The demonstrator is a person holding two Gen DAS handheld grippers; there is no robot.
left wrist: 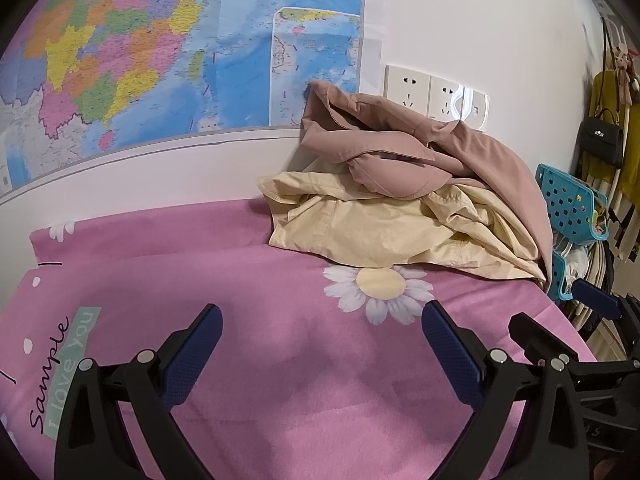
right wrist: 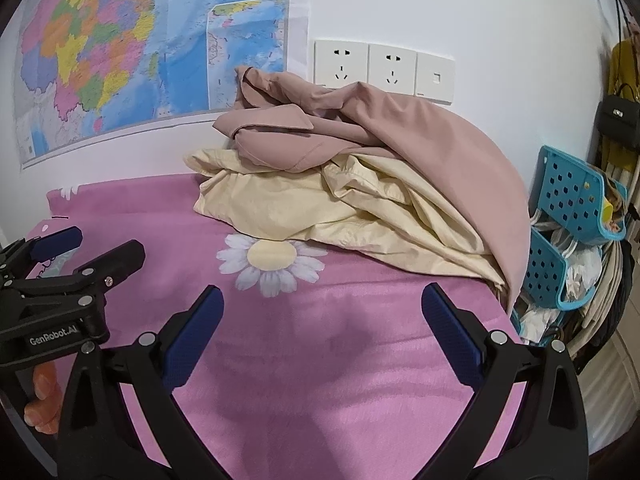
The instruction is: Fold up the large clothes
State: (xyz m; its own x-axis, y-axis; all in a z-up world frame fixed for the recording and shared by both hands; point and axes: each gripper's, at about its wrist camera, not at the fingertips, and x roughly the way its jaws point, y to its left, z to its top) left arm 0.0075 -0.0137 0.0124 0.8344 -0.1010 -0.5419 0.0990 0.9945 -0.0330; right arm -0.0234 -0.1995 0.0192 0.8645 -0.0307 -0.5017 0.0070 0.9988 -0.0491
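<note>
Pink daisy-print bedding lies bare below the left gripper and right gripper, both spread wide and empty, so folding appears unstarted; next, draw the pink garment, heaped against the wall atop the cream garment.

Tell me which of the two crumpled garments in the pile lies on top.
The dusty-pink garment lies on top, draped over the pale-yellow garment, which sits underneath directly on the pink bedsheet. Both grippers hover open, short of the pile.
</note>
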